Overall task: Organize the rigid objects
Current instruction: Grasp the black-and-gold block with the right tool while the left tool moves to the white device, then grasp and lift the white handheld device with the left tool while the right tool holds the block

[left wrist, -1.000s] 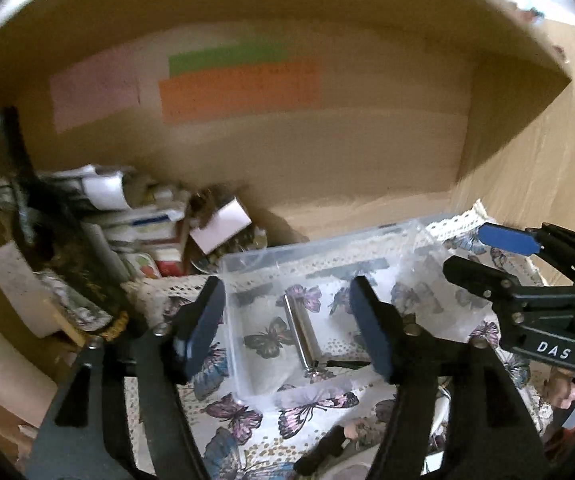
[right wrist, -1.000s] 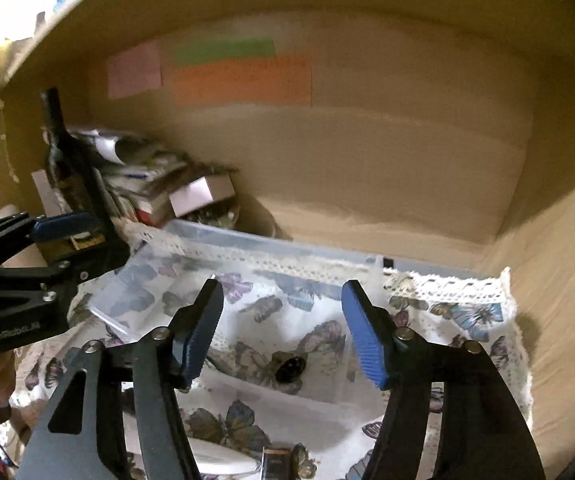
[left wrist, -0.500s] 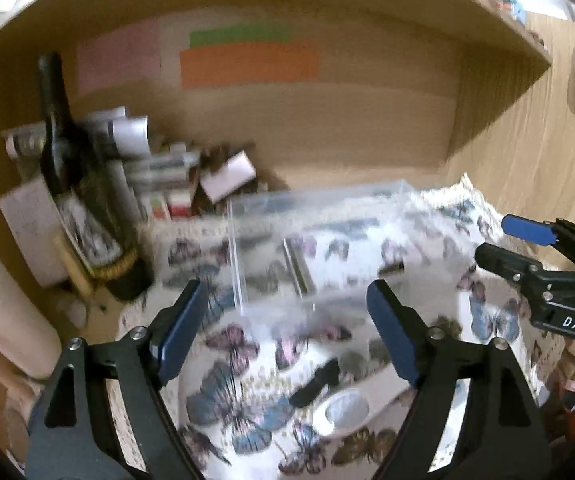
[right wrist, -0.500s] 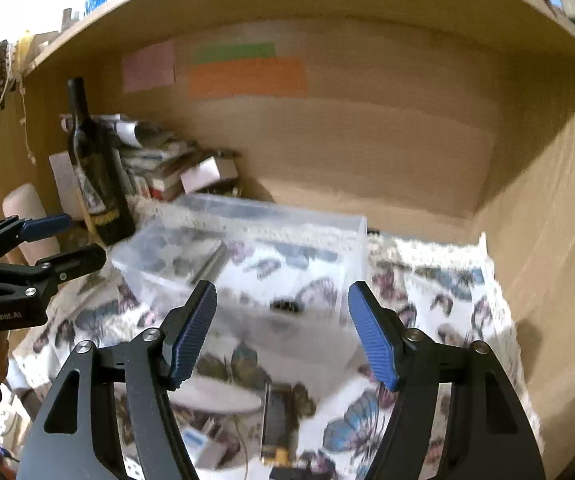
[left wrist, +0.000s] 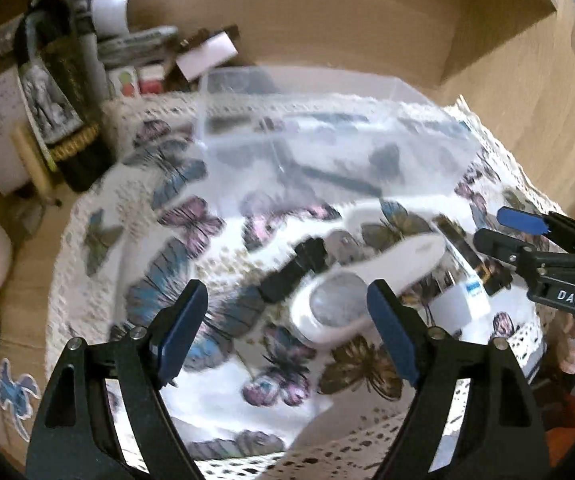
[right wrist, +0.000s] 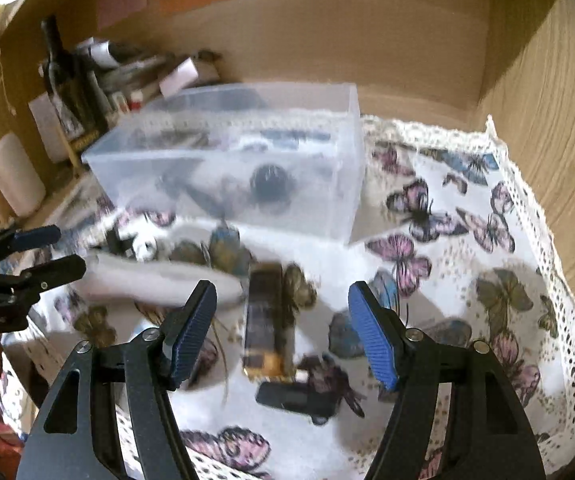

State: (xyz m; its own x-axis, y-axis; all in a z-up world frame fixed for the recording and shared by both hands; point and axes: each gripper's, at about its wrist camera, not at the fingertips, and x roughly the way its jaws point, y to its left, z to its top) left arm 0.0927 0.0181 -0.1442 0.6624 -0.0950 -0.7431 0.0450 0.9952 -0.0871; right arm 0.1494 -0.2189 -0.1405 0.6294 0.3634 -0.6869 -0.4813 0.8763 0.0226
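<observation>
A clear plastic bin (right wrist: pixel 243 160) stands on the butterfly cloth (right wrist: pixel 467 280) and holds a round black object (right wrist: pixel 269 180) and a thin rod. It also shows in the left wrist view (left wrist: pixel 327 140). In front of it lie a white handheld device (left wrist: pixel 367 276), a small black piece (left wrist: pixel 291 268), a dark rectangular box (right wrist: pixel 265 320) and a flat black item (right wrist: pixel 295 398). My left gripper (left wrist: pixel 287 328) is open and empty above the white device. My right gripper (right wrist: pixel 281 336) is open and empty above the dark box.
A dark bottle (left wrist: pixel 63 92) and a heap of papers and small boxes (left wrist: pixel 139 52) stand at the back left. Wooden walls close the back and right side (right wrist: pixel 547 100). The right gripper shows at the left view's right edge (left wrist: pixel 535 248).
Both grippers have pulled back from the bin and tilted down. The loose items in front of the bin have come into view under them.
</observation>
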